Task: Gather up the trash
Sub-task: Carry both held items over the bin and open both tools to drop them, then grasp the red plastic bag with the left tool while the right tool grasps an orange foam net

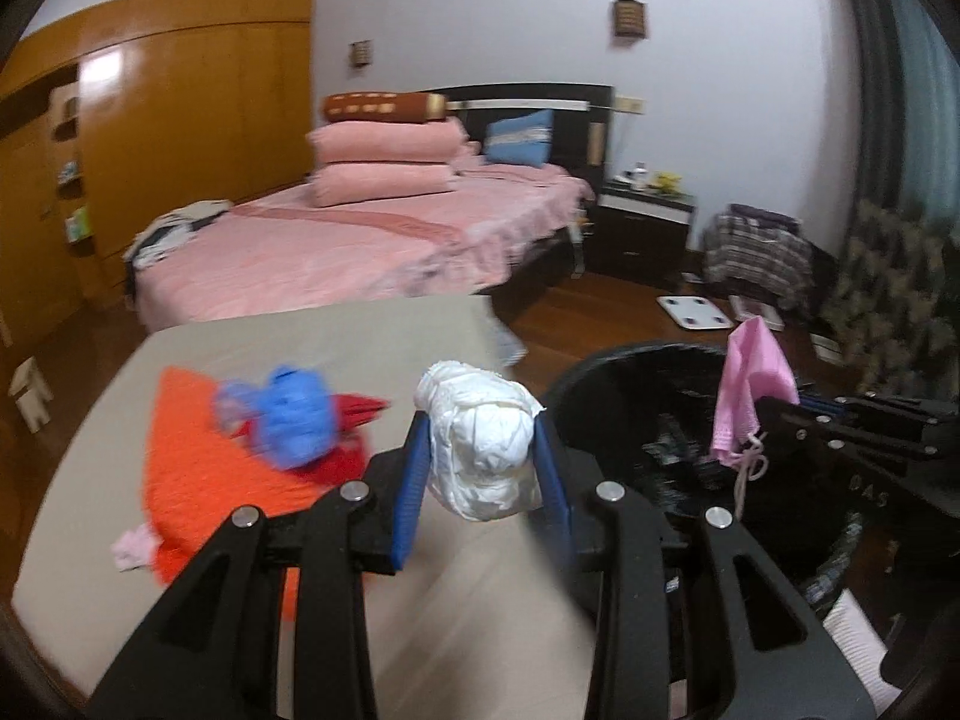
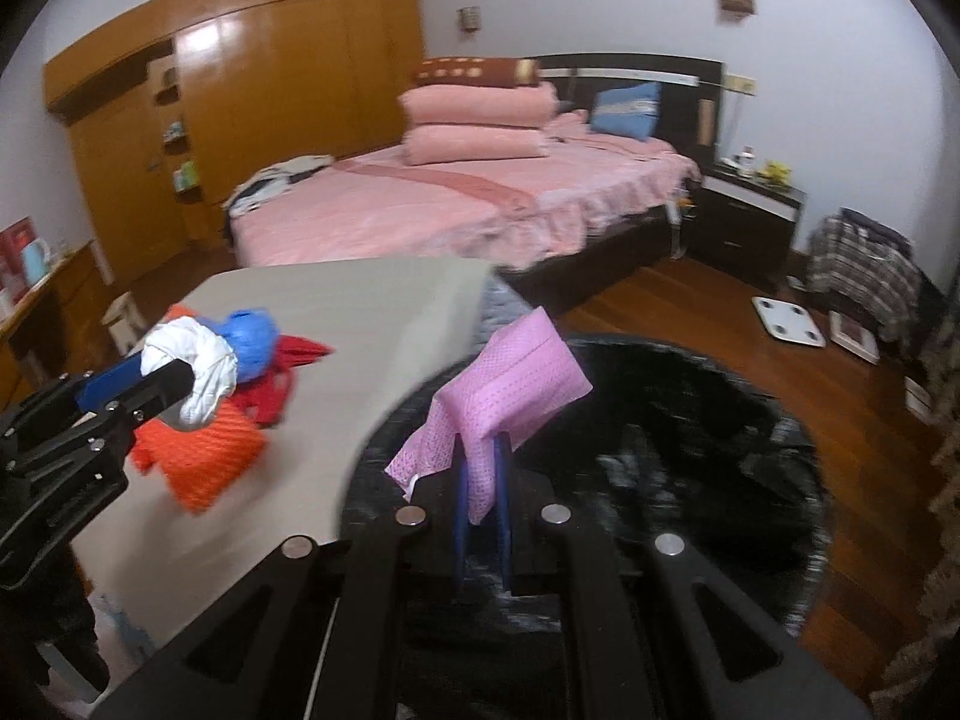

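Two pieces of trash are already held beside the black bin: left of it, over the grey table, a crumpled white wad is pinched across its middle by the partly closed left gripper. Over the bin's mouth, a pink face mask is clamped at its lower fold by the nearly shut right gripper. Both are judged light, soft and unbreakable, so a mid-body pinch should suffice, though the limp mask may cling on release.

Black gripper frames, blue pads (silver rivets)
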A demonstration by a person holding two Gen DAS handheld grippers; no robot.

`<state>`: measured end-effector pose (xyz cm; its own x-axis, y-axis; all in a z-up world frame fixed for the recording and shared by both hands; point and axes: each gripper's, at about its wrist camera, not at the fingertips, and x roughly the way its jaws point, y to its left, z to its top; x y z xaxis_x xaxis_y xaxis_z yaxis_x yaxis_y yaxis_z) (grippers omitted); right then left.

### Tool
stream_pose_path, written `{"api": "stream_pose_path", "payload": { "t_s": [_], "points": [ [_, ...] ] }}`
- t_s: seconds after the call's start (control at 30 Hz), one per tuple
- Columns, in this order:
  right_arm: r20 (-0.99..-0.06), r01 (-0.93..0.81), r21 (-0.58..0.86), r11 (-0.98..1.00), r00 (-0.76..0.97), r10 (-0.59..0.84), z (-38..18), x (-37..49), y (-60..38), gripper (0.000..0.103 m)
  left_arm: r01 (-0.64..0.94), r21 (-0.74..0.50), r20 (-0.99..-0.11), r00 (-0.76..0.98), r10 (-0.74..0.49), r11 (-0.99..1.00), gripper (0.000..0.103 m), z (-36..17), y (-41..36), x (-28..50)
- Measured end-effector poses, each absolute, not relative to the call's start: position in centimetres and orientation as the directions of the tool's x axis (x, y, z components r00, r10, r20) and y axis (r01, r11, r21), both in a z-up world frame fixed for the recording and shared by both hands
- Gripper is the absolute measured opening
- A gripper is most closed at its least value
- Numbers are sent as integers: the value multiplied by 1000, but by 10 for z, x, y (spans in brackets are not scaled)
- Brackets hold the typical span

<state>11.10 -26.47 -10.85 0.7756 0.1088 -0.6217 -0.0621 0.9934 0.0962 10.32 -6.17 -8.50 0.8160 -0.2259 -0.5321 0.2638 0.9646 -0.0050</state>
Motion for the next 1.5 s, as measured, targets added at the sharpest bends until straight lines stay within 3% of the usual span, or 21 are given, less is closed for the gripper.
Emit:
{"api": "stream_pose_path", "payload": {
  "t_s": [0.1,0.17,0.23,0.27,0.53,0.77,1.07,1.5],
  "points": [
    [-631,-14,78,997,774,60,-111,112,-284,13,321,-26,-525,801,-287,947,34,-87,-86,111],
    [-630,18,58,998,776,22,-113,112,-295,18,364,-58,-524,782,-339,930,42,-88,-101,118],
    [-633,53,49,997,774,-10,-115,112,-307,41,403,-82,-525,760,-383,912,54,-91,-113,123],
    [-631,68,50,996,775,-22,-115,110,-311,46,416,-86,-524,754,-396,905,60,-93,-118,123],
    [-587,100,63,993,808,-44,-110,100,-317,97,377,-59,-513,783,-352,925,81,-93,-94,107],
    [-555,-37,123,992,826,100,-102,111,-267,97,208,6,-485,856,-179,978,89,-82,-22,84],
    [-551,-263,132,956,782,291,-107,130,-165,97,4,27,-515,857,10,1000,89,-81,72,71],
    [-625,-429,90,899,679,386,-149,151,-57,97,-140,37,-564,815,136,989,89,-104,150,64]
  ]
}}
